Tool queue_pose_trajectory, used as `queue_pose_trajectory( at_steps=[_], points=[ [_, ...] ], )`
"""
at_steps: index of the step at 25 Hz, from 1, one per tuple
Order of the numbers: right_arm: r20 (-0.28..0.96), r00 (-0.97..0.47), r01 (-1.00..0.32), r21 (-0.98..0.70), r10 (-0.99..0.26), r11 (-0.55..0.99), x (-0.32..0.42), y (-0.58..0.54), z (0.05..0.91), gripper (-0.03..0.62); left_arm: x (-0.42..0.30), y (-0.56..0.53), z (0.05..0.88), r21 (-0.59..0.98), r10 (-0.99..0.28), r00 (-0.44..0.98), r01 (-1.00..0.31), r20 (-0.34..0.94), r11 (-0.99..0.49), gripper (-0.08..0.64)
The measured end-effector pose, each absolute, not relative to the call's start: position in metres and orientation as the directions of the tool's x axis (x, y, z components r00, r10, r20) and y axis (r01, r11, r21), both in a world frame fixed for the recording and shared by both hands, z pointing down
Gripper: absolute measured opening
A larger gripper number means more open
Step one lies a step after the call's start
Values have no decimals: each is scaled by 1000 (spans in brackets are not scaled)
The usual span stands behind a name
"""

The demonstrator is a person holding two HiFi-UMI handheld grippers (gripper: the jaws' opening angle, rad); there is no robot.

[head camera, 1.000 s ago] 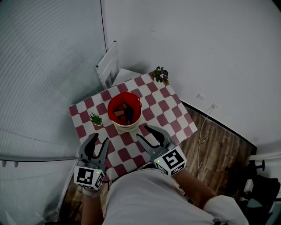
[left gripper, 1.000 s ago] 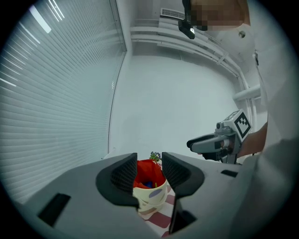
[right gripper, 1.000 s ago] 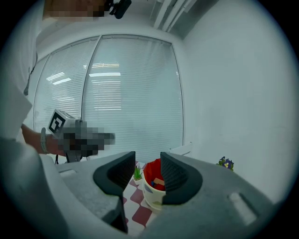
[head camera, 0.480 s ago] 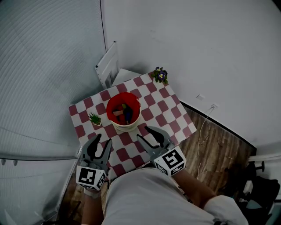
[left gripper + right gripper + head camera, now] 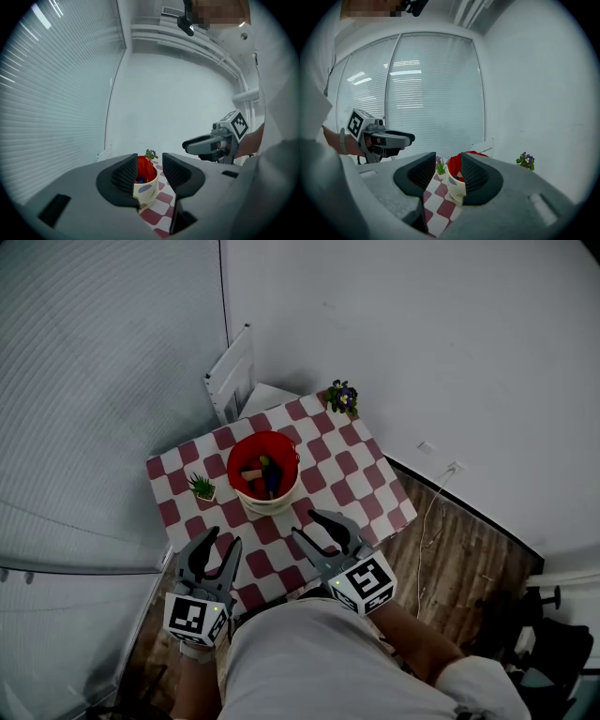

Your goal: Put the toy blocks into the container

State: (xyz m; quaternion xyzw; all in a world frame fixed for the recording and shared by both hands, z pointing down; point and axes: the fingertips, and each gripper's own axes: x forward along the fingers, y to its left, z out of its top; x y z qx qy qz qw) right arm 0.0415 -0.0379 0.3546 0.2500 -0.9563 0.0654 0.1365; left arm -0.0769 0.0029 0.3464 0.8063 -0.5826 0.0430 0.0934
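The container (image 5: 264, 476) is a white bucket with a red inside, standing on the checked table (image 5: 375, 486). Several coloured toy blocks (image 5: 260, 474) lie in it. My left gripper (image 5: 217, 548) hovers at the table's near left edge, open and holding nothing. My right gripper (image 5: 311, 525) hangs just in front of the bucket, jaws apart with nothing between them. The left gripper view frames the bucket (image 5: 146, 183) between its open jaws (image 5: 150, 171), with the right gripper (image 5: 211, 142) off to the side. The right gripper view shows the bucket (image 5: 457, 181) past its jaws (image 5: 447, 171).
A small green potted plant (image 5: 202, 488) stands left of the bucket. A purple flower pot (image 5: 343, 397) sits at the far corner. A white chair (image 5: 236, 381) stands behind the table. Wooden floor (image 5: 459, 549) lies to the right, blinds on the left.
Both grippers hold their places with jaws unchanged. Only the head view has drifted slightly, so the table sits a little higher in the picture.
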Motion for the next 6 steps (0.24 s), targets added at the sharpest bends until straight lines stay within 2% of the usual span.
queue_pose_trajectory(
  at_steps=[6],
  points=[
    [300, -843, -485, -60, -447, 873, 39, -26, 356, 163, -74, 15, 349, 107, -928, 328, -944, 178, -314, 155]
  ],
)
